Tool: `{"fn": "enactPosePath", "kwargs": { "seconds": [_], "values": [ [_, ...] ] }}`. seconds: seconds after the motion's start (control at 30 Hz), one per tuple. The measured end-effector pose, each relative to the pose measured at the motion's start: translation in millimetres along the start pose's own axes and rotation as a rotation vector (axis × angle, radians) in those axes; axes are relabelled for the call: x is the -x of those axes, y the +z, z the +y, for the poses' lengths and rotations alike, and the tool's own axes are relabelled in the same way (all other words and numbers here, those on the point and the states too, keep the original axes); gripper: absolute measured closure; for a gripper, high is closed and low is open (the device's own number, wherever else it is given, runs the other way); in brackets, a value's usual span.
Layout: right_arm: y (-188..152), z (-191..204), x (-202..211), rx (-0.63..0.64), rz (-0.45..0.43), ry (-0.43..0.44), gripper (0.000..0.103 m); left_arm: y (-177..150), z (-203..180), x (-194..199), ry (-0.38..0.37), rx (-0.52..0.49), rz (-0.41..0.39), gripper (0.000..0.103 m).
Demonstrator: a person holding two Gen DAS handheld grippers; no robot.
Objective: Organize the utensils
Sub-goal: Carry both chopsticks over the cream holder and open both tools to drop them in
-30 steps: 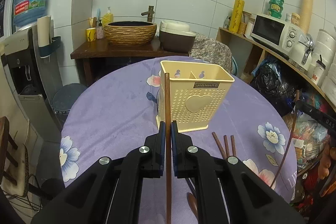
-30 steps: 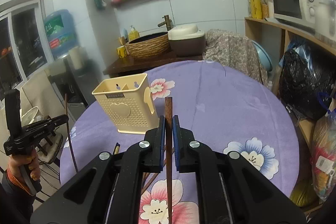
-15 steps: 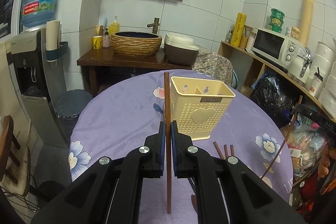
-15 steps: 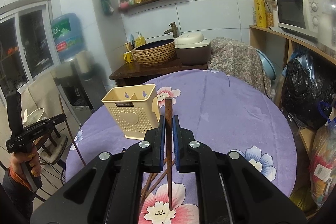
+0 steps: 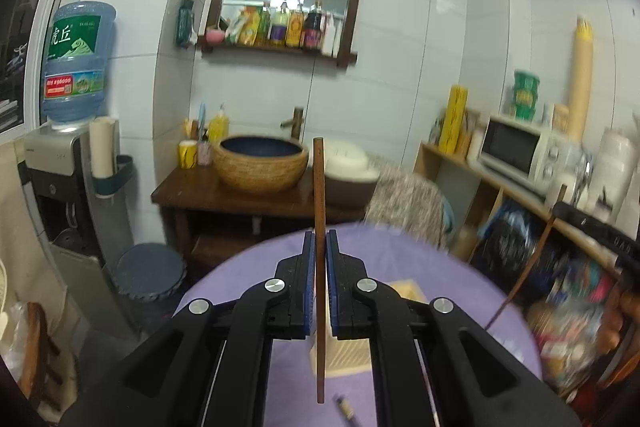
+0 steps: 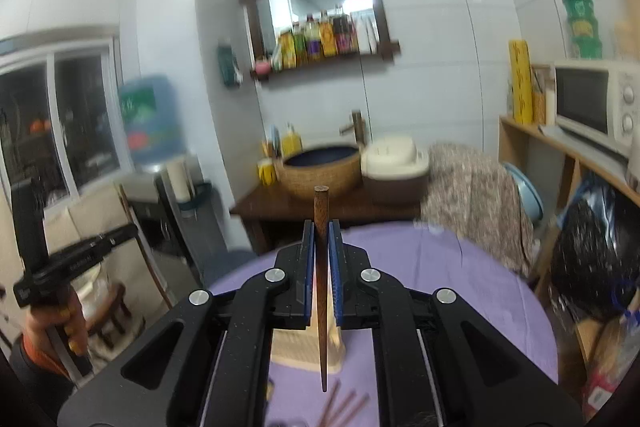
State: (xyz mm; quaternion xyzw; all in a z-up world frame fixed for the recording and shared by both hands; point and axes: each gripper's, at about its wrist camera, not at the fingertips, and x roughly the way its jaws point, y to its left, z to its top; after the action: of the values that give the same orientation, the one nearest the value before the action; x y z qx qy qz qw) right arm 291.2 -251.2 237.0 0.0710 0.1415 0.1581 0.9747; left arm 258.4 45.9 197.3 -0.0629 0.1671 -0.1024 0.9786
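Note:
My left gripper is shut on a brown wooden chopstick held upright, its tip hanging above the table. The cream utensil holder sits below, mostly hidden behind the jaws. My right gripper is shut on another brown chopstick, upright, above the same holder. Loose chopsticks lie on the purple cloth in front of the holder. The right gripper with its chopstick shows at the right in the left wrist view; the left gripper shows at the left in the right wrist view.
A round table with a purple floral cloth is below. A wooden counter with a woven basin stands behind. Shelves with a microwave are on the right, a water dispenser on the left.
Both grippers rose and tilted upward with their chopsticks. The holder moved from mid-frame to low behind the jaws in both views, and the wall now fills the frames.

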Motion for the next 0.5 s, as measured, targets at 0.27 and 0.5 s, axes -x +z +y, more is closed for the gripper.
{"fn": "enactPosePath", "kwargs": {
  "seconds": [0.27,0.5],
  "values": [
    [29.6,25.4,-49.2,-0.001,-0.095,-0.046,0.095,22.3,-34.0,-48.6,0.051,0.008,-0.095,0.096],
    [-34.4,12.1,-100.5,-0.044,0.014,-0.063,0.095,-34.0,-31.0,-90.9,0.062,0.025,-0.015,0.096]
  ]
}}
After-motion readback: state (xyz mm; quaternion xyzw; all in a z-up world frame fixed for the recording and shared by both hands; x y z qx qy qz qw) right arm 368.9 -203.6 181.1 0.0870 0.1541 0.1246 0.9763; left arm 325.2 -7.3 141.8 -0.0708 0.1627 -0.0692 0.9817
